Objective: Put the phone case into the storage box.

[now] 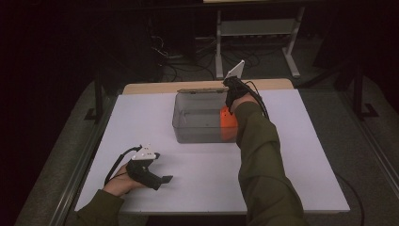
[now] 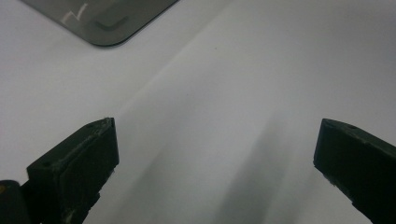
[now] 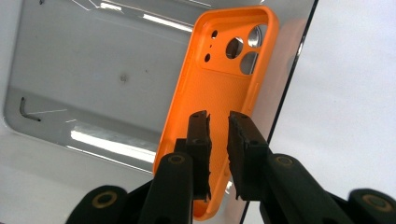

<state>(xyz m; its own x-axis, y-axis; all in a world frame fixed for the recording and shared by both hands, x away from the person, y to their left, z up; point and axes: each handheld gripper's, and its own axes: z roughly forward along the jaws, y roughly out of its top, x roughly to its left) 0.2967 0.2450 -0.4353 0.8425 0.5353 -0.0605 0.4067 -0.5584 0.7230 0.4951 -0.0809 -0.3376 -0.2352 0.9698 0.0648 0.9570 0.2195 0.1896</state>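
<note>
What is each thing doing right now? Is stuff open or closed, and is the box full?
Left gripper: jaws wide open, nothing between them, low over the white table.
Right gripper: jaws nearly closed with a small gap, right at the orange phone case; cannot tell if it grips.
Orange phone case: inside facing up, at the box's right side.
Clear plastic box: lid off, holding only the case.

I see the table (image 1: 197,160) lit bright, the room behind black. Glare streaks the clear bin (image 3: 93,70); my left tool (image 2: 215,154) throws soft shadows.
</note>
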